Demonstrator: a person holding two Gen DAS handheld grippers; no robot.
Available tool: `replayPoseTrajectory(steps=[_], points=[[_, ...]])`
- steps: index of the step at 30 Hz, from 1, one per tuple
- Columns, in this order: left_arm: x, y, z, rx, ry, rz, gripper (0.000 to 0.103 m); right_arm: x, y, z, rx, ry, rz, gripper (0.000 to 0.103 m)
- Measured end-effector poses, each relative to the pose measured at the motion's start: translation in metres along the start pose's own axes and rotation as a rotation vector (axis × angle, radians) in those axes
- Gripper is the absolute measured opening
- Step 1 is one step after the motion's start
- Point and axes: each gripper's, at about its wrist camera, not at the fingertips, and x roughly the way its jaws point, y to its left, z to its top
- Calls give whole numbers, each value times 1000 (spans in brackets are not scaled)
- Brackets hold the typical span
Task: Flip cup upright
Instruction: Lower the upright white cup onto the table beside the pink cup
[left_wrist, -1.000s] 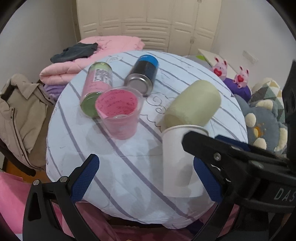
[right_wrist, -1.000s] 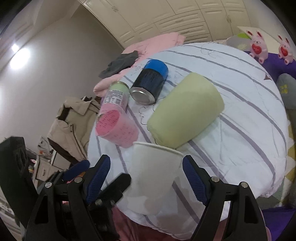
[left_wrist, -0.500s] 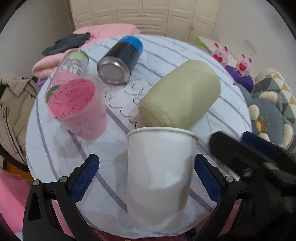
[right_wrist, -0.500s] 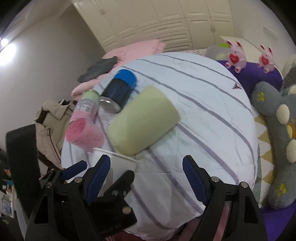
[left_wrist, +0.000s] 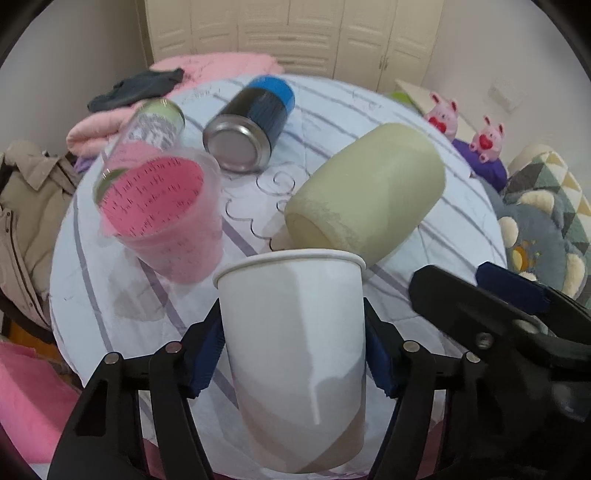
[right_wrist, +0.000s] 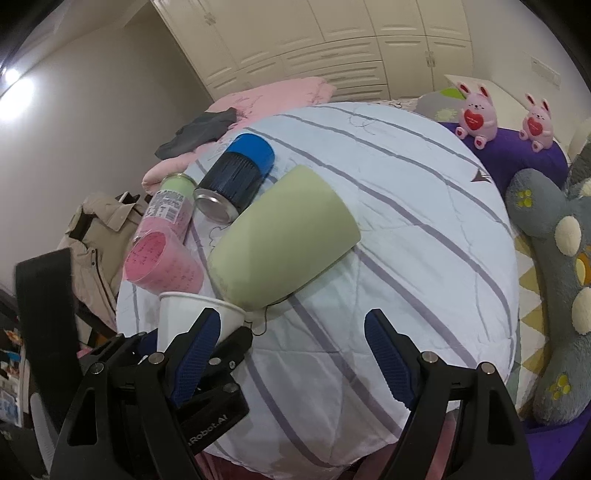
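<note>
A white paper cup (left_wrist: 295, 332) stands with its rim up at the near edge of the round table (left_wrist: 369, 110). My left gripper (left_wrist: 293, 350) is shut on it, both blue pads against its sides. In the right wrist view the cup (right_wrist: 184, 314) shows at the lower left, partly behind the left gripper. My right gripper (right_wrist: 291, 354) is open and empty, to the right of the cup, over the striped cloth (right_wrist: 406, 221). It also shows in the left wrist view (left_wrist: 498, 314).
A pale green cup (left_wrist: 369, 192) lies on its side just behind the white cup. A pink plastic cup (left_wrist: 166, 214), a pink-and-green can (left_wrist: 151, 125) and a blue-capped black can (left_wrist: 255, 122) sit further back. Plush toys (right_wrist: 476, 114) are to the right.
My left gripper has closed on the white cup. My right gripper has drawn away to the right of it.
</note>
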Motion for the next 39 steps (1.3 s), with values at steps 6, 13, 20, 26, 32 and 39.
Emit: replayPoseTrajectory(steps=[6, 13, 20, 26, 32, 39], points=[[-24, 8, -6, 40, -161, 33, 68, -7, 9, -3, -36, -37, 24, 82], [-26, 27, -3, 26, -286, 41, 68, -12, 18, -4, -53, -76, 46, 82], [-25, 25, -2, 25, -342, 33, 68, -7, 25, -3, -71, -80, 48, 82], [-33, 30, -10, -4, -437, 3, 69, -13, 28, -2, -82, -118, 56, 82], [-15, 34, -11, -32, -343, -19, 69, -6, 32, -3, -96, -81, 30, 82], [-19, 35, -18, -29, -327, -19, 72, -5, 34, -5, -115, -71, 9, 82]])
